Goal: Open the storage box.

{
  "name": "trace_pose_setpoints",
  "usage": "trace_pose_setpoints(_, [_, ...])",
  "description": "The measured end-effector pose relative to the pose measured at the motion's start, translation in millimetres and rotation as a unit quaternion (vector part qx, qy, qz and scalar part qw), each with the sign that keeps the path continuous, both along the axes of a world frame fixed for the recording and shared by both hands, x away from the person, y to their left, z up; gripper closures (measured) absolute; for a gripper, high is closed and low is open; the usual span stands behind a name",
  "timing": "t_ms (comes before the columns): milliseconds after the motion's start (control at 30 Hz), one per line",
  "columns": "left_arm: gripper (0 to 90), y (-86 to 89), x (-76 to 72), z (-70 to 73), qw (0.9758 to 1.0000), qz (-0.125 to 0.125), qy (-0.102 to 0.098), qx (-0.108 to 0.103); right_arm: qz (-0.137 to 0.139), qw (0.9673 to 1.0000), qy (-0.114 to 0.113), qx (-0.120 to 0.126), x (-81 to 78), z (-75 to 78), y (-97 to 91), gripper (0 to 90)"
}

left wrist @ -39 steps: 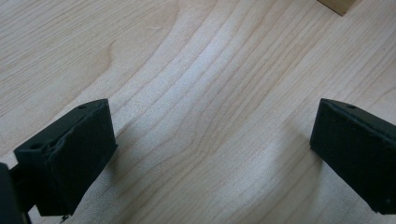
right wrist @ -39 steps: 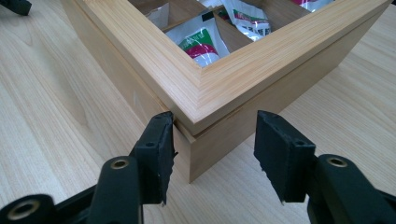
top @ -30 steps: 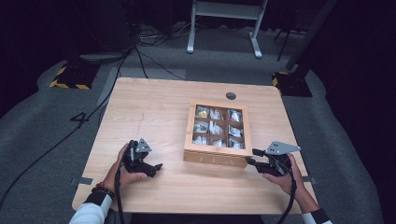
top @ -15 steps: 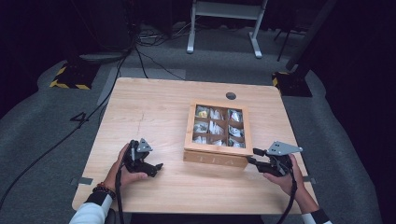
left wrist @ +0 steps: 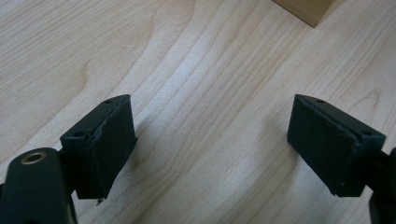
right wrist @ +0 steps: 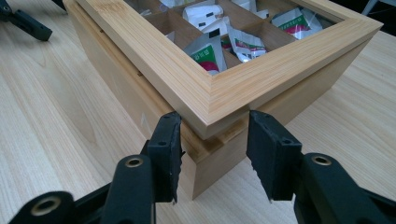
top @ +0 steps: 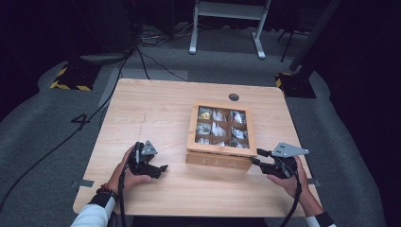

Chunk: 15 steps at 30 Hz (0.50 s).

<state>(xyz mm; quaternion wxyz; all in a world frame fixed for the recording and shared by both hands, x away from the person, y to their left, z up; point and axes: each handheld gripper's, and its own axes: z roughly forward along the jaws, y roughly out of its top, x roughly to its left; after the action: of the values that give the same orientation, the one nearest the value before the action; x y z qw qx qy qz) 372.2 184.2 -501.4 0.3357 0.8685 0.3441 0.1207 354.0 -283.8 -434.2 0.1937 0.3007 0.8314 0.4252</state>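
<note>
Counting: one wooden box, nine compartments, two grippers flanking.

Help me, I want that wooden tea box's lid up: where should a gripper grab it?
Probably the lid's overhanging lip at the near right corner, approached level from the person's side. The lid juts past the box wall there, and the right gripper straddles that corner.
</note>
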Motion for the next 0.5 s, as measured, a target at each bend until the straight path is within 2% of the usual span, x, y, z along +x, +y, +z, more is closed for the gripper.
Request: trace_pose_setpoints(500, [13.3,1.9,0.0,-2.9,0.9999,-0.005,-0.01,-0.009,-0.005,0.9995,-0.027,0.017,0.6,13.5,-0.8,54.0])
